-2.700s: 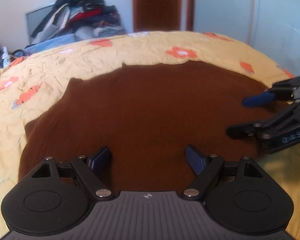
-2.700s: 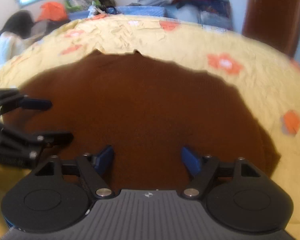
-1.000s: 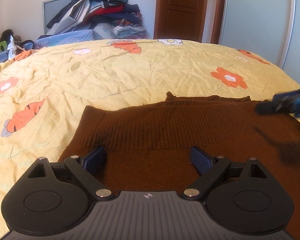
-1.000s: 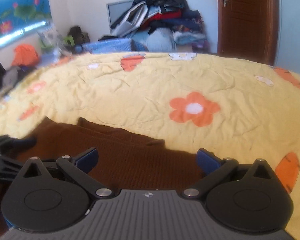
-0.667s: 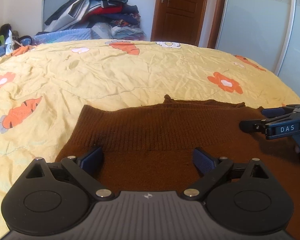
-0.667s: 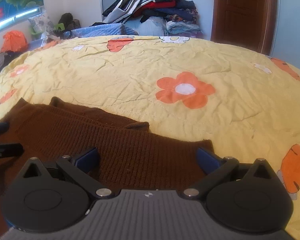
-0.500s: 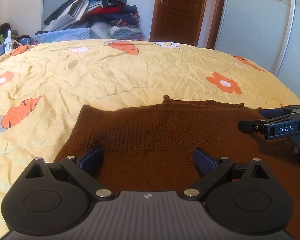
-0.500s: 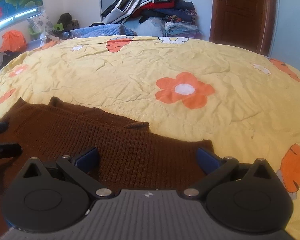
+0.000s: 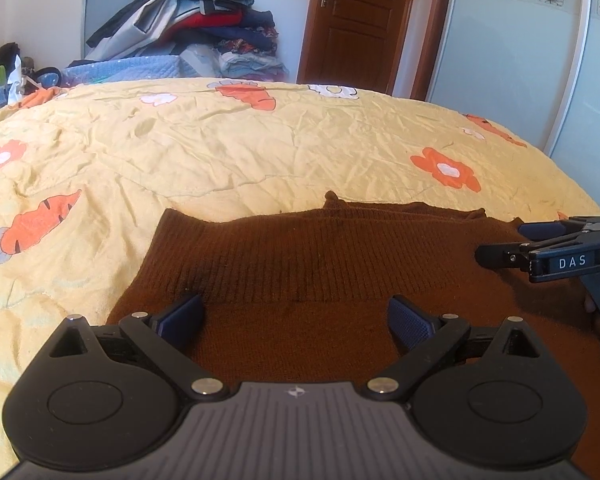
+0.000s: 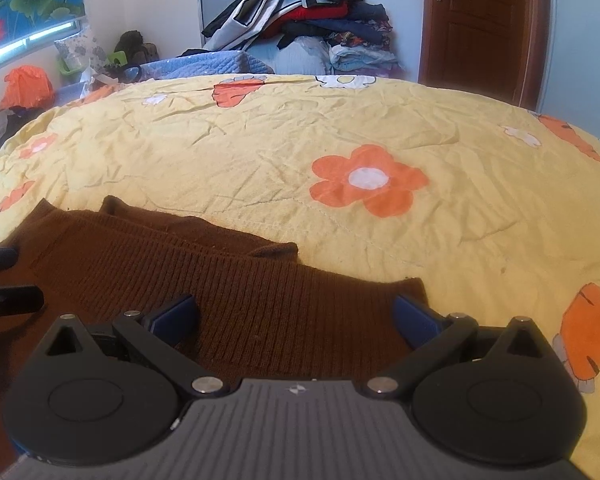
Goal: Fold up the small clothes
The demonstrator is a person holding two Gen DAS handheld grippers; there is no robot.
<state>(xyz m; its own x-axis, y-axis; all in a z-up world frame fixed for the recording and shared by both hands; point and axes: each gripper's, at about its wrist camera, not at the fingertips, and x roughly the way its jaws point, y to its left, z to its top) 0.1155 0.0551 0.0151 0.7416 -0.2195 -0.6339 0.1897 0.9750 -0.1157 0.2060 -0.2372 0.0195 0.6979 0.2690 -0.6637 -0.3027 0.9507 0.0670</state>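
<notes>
The brown knit sweater (image 9: 320, 280), soft and limp on the bed (image 9: 220, 152), we judge best pinched at its ribbed-hem corners; both our hand-held grippers (image 9: 296, 316) (image 10: 296, 320) gape wide, empty.

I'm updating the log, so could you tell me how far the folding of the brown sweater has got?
Done: the sweater lies doubled on the bedspread, its ribbed hem on top and a lower layer peeking out beyond it. In hand: nothing; the left gripper and right gripper both stand open over the hem, gripping no cloth. Left: it is still a wide band, so probably another fold or two.
</notes>
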